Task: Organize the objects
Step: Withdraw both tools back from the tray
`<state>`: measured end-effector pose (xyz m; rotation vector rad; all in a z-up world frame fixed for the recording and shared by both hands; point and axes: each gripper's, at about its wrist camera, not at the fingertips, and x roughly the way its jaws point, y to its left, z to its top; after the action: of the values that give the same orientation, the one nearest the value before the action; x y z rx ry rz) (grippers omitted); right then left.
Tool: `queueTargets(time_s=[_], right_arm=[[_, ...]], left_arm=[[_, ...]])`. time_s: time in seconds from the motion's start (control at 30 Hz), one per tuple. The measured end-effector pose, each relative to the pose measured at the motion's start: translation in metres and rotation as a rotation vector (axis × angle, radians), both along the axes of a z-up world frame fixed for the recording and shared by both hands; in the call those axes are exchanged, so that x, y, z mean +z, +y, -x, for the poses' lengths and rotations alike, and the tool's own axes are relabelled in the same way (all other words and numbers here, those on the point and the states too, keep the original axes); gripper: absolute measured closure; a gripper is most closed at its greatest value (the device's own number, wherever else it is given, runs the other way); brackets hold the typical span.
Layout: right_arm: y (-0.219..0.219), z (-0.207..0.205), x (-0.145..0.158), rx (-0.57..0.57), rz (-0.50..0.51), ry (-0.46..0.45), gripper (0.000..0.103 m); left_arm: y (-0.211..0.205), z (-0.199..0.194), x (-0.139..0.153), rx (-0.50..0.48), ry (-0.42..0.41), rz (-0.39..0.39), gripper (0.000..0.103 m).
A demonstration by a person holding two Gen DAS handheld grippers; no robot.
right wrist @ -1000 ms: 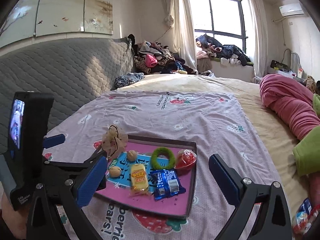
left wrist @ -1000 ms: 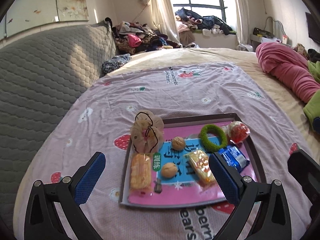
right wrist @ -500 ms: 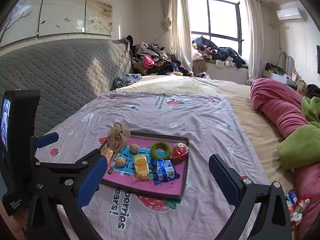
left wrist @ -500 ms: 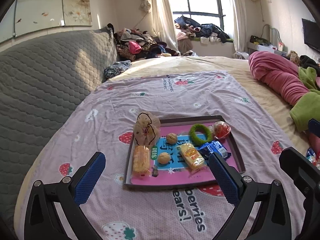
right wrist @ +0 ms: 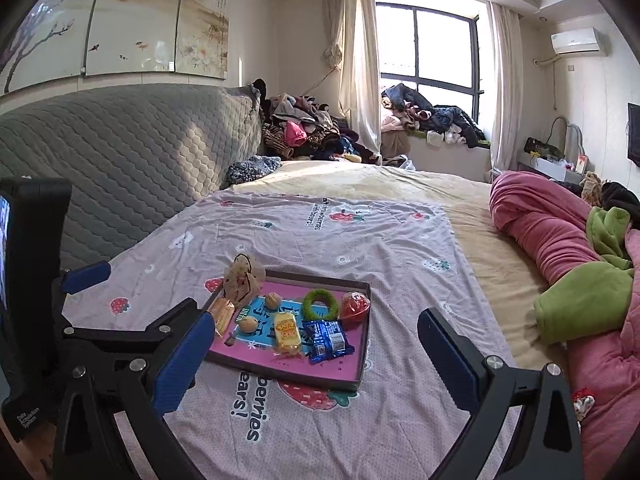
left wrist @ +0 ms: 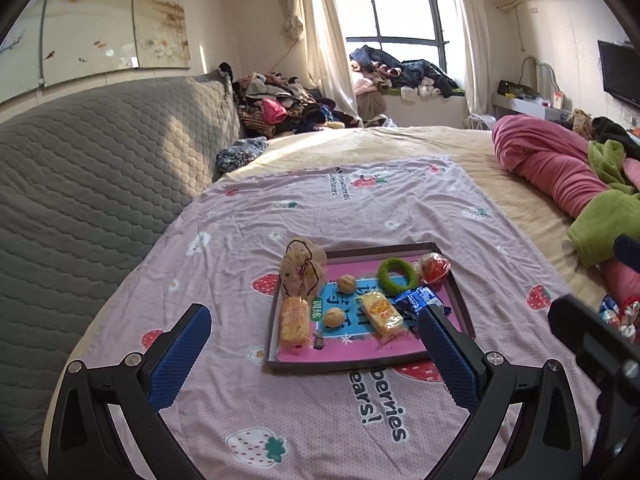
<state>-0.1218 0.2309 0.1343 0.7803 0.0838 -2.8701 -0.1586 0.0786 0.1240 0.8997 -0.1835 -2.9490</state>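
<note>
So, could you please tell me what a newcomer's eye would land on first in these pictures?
Probably the shallow tray with its bright pink floor, sitting on the strawberry-print sheet in the middle of the bed and holding a green ring, two walnuts and wrapped snacks. Next, the rolled pink blanket along the bed's right side. Both tools, left and right, hang open and empty in the foreground.

Wide bed (left wrist: 400,148) under beige cover; on it a pink strawberry-print sheet (left wrist: 248,264), shallow dark cardboard tray (left wrist: 456,280), rumpled pink blanket (left wrist: 548,168), green fleece (left wrist: 604,224).
</note>
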Motion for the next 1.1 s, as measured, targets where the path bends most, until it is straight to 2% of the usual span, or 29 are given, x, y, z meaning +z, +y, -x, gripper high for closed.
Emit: queueTargets(time_s=[0.53,0.87,1.1], right_arm=[[-0.011,-0.029,-0.016,0.002,-0.028,-0.036,0.001],[-0.010,-0.044,-0.016,-0.013,-0.034,-0.029,0.001],[-0.012,-0.049,-0.028,-0.014,-0.039,-0.048,0.001]], left_arm=[[-0.023,-0.037,-0.020,0.027,-0.039,-0.016,0.000],[-0.028,-0.053,-0.026,0.032,-0.045,-0.024,0.000],[-0.028,-0.062,-0.043,0.030,-0.070,-0.026,0.000]])
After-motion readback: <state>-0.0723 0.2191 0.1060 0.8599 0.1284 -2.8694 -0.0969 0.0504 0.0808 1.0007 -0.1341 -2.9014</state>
